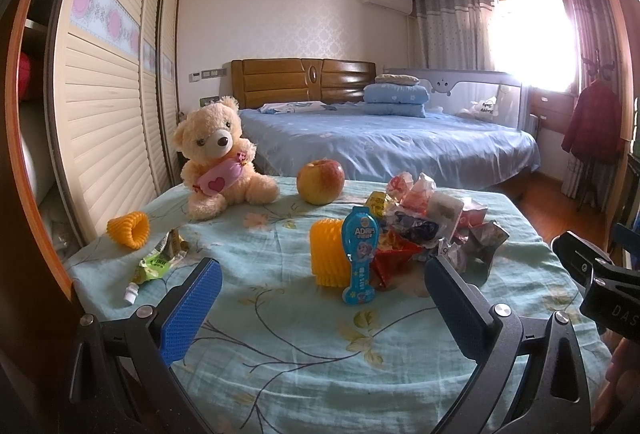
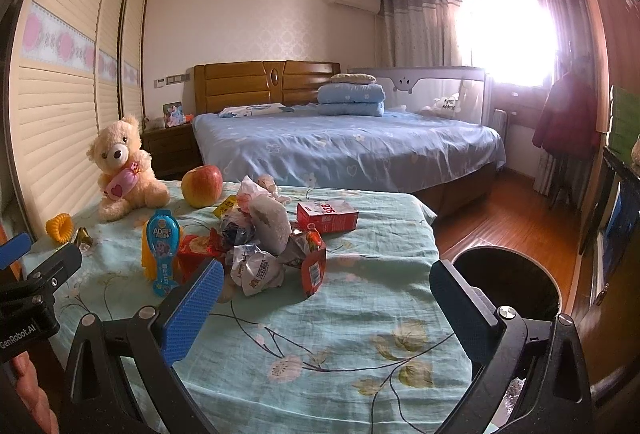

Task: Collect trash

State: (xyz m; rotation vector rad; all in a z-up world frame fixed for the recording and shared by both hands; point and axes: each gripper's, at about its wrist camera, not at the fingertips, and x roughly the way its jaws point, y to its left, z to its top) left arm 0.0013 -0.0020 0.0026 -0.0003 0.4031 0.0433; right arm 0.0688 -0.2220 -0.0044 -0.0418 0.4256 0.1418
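Two pairs of tongs hang over the near edge of the bench, both spread wide with nothing between their pads. The left tongs (image 1: 322, 298) face a heap of crumpled wrappers (image 1: 432, 226) that lies ahead and slightly to their right, in the middle of the floral cloth (image 1: 320, 354). The right tongs (image 2: 326, 298) see that same heap (image 2: 264, 242) ahead and to their left, its nearest crumpled silver packet just beyond their left pad (image 2: 192, 314); I judge the right tongs the nearer of the two.

A blue toothbrush blister pack (image 1: 360, 254) stands at the heap's left side, leaning on a yellow foam fruit net (image 1: 326, 254), its long axis nearly upright. A red carton (image 2: 328, 216) lies behind the heap on the right, its long side running across the view. Stray pieces sit well apart to the left: a second foam net (image 1: 128, 228) and a green squeeze pouch (image 1: 154, 266); these fall to the left tongs.

The dark round bin (image 2: 508, 290) sits off the bench's right edge, just beside the right tongs, so a carry from heap to bin would run rightward. The teddy bear (image 1: 220, 158) and apple (image 1: 320, 180) at the back look like keepers.
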